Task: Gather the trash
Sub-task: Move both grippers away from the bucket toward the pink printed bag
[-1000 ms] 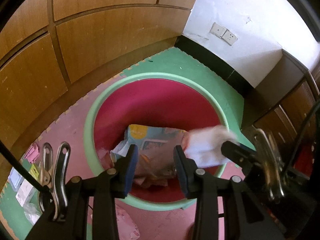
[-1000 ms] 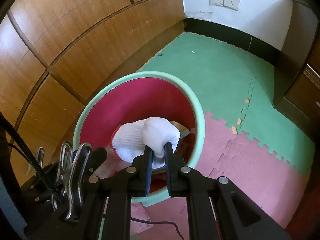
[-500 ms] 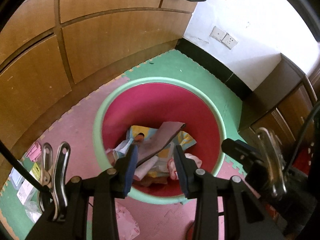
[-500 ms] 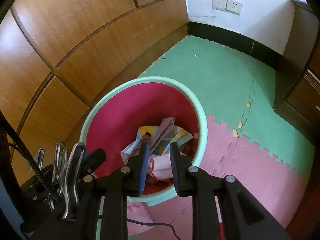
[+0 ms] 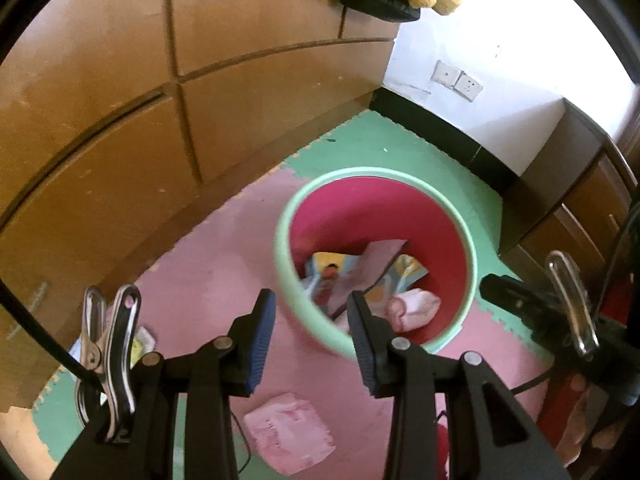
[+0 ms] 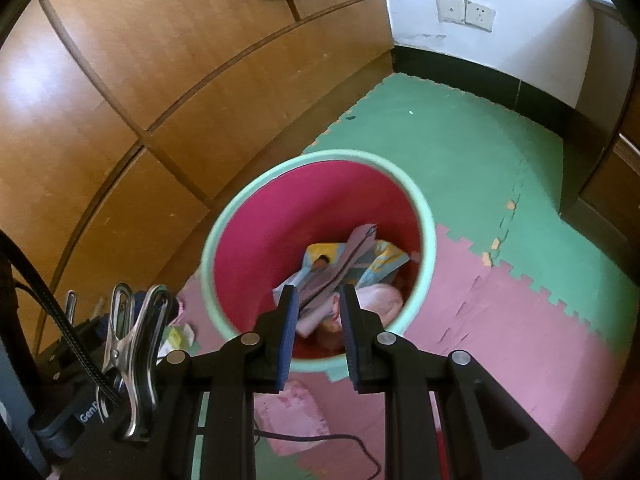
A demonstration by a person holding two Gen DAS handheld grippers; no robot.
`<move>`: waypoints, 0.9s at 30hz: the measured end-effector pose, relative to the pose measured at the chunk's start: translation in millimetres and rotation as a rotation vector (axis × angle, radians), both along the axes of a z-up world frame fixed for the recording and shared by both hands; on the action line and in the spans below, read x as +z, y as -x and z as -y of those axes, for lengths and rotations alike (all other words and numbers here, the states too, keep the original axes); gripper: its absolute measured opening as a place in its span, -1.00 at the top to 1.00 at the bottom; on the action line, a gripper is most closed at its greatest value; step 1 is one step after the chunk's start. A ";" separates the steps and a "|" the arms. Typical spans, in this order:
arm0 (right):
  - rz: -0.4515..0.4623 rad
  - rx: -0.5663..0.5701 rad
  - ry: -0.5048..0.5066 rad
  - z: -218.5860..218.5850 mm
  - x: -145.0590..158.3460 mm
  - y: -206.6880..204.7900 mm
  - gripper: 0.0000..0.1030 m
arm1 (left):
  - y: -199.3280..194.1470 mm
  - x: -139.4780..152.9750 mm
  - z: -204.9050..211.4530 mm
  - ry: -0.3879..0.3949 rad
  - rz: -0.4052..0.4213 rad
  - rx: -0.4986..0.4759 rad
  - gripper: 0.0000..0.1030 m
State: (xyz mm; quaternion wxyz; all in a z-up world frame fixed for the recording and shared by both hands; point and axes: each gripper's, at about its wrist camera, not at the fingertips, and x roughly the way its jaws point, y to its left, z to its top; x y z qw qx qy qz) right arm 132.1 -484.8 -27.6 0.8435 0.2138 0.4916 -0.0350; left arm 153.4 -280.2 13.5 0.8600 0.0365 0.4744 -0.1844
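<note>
Left wrist view shows both the left gripper (image 5: 310,338) and right gripper (image 6: 316,334) parted and empty, several scraps already in the bin (image 5: 304,320), one pink packet (image 5: 288,436) left on the floor.

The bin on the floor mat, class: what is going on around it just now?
A person holding a two-finger tool in each hand is collecting trash. The red bin with a green rim already holds wrappers and a white wad. The left tool and right tool both hover open and empty above it. A pink packet lies on the mat in front of the bin, not yet collected.
</note>
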 end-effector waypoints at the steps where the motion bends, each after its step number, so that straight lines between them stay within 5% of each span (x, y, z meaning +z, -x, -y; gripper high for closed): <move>1: 0.000 0.002 -0.002 -2.5 0.7 1.8 0.57 | 1.7 1.4 -6.1 -0.005 0.002 0.006 0.26; 10: -0.001 -0.010 -0.024 -30.7 -1.7 24.2 0.57 | 11.2 3.3 -62.9 -0.012 -0.020 0.102 0.26; 17: 0.000 0.095 0.023 -64.0 -5.0 38.0 0.57 | 25.3 -11.9 -97.4 -0.047 -0.045 0.144 0.26; 27: -0.090 0.182 0.035 -103.8 -58.1 68.5 0.57 | 42.3 -55.2 -134.1 -0.132 -0.096 0.157 0.26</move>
